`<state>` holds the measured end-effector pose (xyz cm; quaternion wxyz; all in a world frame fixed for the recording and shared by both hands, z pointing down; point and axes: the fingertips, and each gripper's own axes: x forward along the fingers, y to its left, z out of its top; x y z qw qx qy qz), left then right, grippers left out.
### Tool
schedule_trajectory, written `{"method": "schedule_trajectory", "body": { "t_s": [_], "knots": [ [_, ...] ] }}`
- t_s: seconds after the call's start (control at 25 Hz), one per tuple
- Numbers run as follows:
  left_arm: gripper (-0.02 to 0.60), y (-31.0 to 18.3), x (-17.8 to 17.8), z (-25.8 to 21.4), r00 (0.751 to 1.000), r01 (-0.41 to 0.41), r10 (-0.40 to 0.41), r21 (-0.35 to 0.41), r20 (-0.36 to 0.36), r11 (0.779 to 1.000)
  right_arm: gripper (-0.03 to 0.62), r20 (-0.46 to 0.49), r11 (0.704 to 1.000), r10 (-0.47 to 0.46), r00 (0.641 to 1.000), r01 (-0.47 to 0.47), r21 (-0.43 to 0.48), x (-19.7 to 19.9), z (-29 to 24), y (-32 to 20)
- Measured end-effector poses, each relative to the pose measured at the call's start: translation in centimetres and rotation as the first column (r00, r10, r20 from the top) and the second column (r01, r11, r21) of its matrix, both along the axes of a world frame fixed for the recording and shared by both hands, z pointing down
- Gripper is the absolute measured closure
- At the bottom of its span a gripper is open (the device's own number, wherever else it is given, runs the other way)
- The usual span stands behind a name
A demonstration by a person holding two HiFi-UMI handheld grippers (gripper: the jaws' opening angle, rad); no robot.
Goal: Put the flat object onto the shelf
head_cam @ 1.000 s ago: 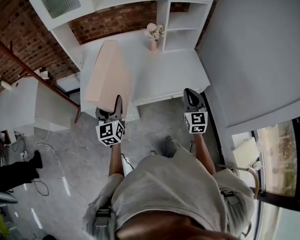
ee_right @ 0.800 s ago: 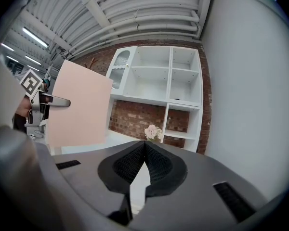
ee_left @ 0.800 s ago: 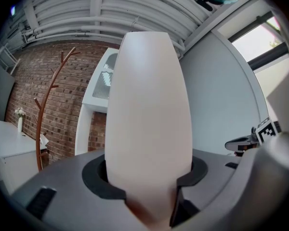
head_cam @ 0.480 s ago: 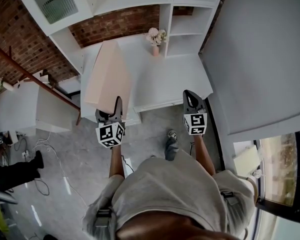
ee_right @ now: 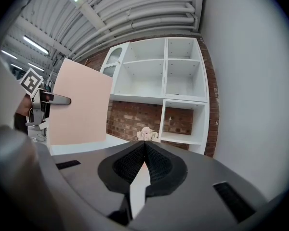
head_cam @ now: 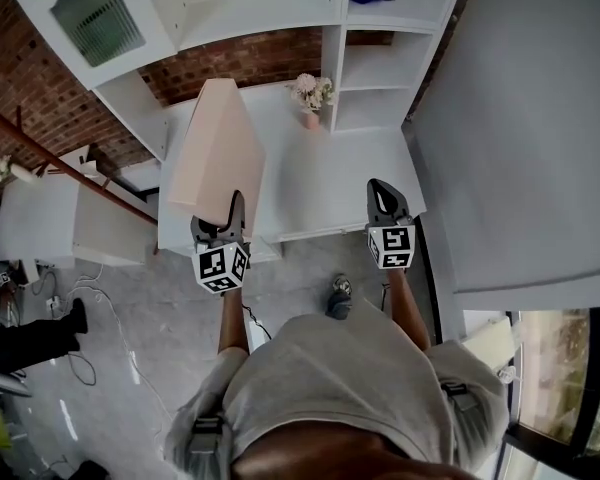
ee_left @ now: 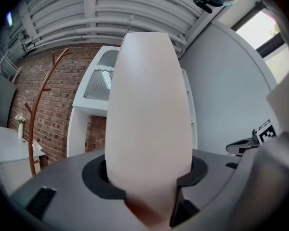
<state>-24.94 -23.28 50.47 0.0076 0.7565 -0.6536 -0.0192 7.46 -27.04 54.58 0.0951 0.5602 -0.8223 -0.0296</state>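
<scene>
No readable text, labels, or numbers

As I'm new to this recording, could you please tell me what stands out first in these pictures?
The large pale pink flat board, clamped in the left gripper, dominates the left side. Ahead stands a white shelf unit against a brick wall, with a small vase of flowers on its counter. The right gripper is shut and empty.
</scene>
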Motion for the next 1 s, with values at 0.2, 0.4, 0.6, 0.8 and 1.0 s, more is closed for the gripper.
{"method": "schedule_trajectory", "body": {
  "t_s": [0.2,0.4,0.6,0.8,1.0],
  "knots": [
    [0.311,-2.4,1.4,-1.0,0.999,0.041,-0.041,0.008,0.005,0.999,0.565,0.008,0.999,-0.038,0.999,0.038,0.001,1.4,-0.4,-3.5],
    [0.311,-4.6,2.9,-1.7,0.997,0.082,-0.082,0.015,0.005,0.997,0.565,0.016,0.997,-0.075,0.997,0.075,0.0,2.8,-0.5,-6.9],
    [0.311,-6.4,4.5,-2.2,0.993,0.121,-0.121,0.021,0.014,0.992,0.565,0.023,0.993,-0.116,0.993,0.116,-0.002,4.1,-0.4,-9.9],
    [0.311,-7.6,5.8,-2.5,0.987,0.157,-0.158,0.029,0.027,0.987,0.565,0.032,0.988,-0.156,0.987,0.157,-0.003,5.0,0.1,-12.3],
    [0.311,-8.2,6.5,-3.3,0.982,0.179,-0.181,0.039,0.062,0.983,0.565,0.038,0.983,-0.181,0.983,0.181,-0.013,5.5,0.5,-13.6]
  ]
}}
